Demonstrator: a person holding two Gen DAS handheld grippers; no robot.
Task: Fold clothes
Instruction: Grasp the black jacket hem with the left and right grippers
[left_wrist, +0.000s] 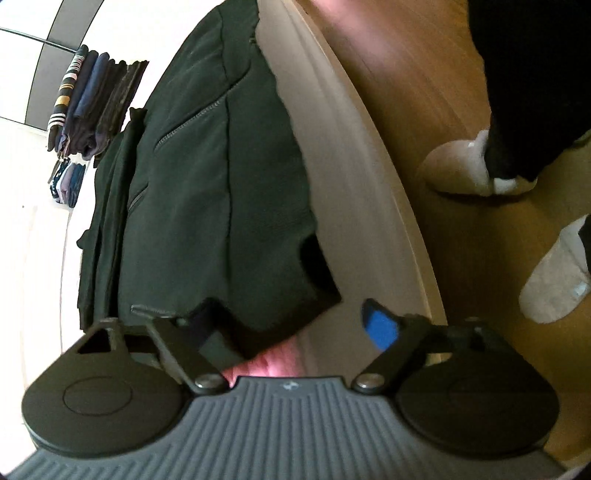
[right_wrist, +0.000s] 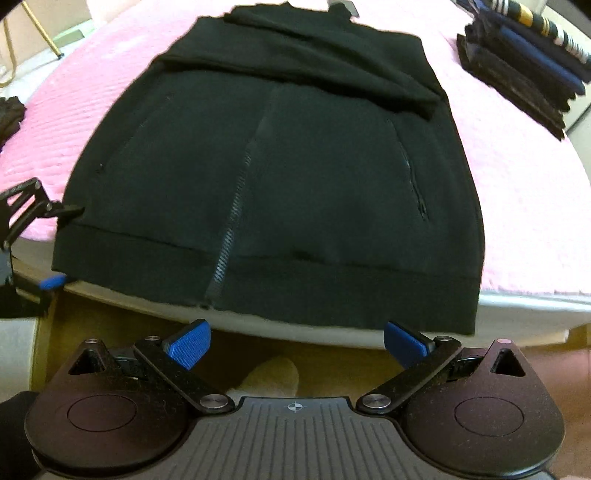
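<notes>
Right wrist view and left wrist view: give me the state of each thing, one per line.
Black zip jacket: flat on the pink bed cover, zipped, sleeve folded across the top, hem overhanging the edge.
Folded clothes stack: piled beyond the jacket.
Left gripper: open, at the hem corner.
Right gripper: open, short of the hem.

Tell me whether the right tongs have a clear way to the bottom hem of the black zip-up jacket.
Probably yes. The right tongs are open, hanging just off the bed edge, and the black zip-up jacket's ribbed hem lies directly ahead with nothing between. The left tongs sit at the far hem corner, out of the way.
</notes>
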